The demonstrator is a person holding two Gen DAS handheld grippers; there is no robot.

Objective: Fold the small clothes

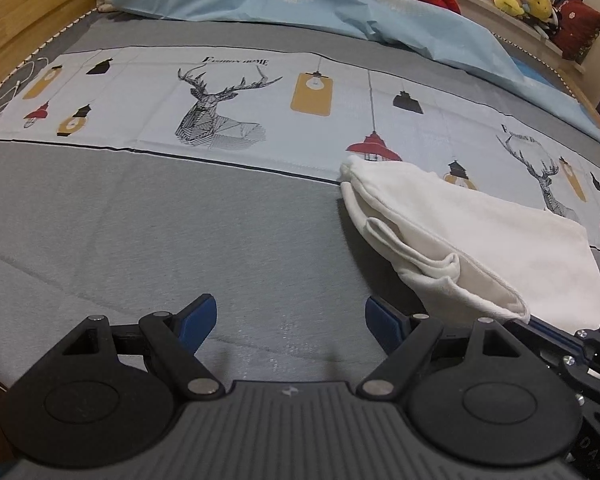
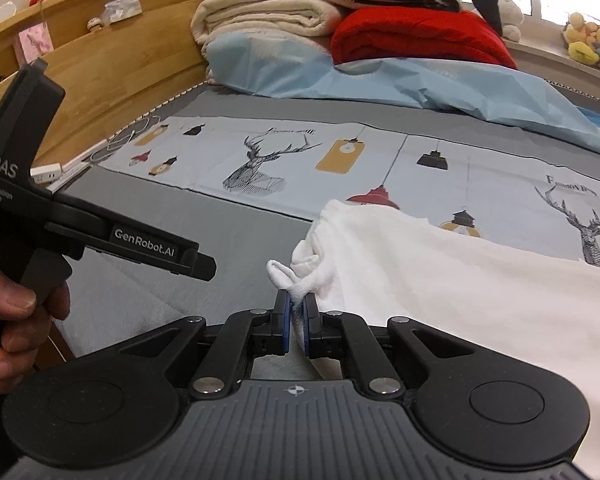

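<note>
Centrally, a white garment (image 1: 480,236) lay on the bed (image 1: 140,220), across the border between the grey sheet and the printed panel (image 1: 220,96), toward the bed's right side. The right gripper (image 2: 296,316) was closed on a bunched corner of the garment, blue pads pressed against the cloth and the fabric drawn up from the sheet. The left gripper (image 1: 290,320) stood wide with nothing between its jaws, above bare grey sheet just beside the garment's near edge. In the right wrist view the left gripper's body read "GenRobot.AI", and a hand (image 2: 16,320) held its grip. The panel's deer heads carried lettering resembling "Fashion home". Folded bedding (image 2: 276,12) and a red blanket (image 2: 416,36) lay piled at the bed's far edge, against the wooden headboard (image 2: 120,60).
</note>
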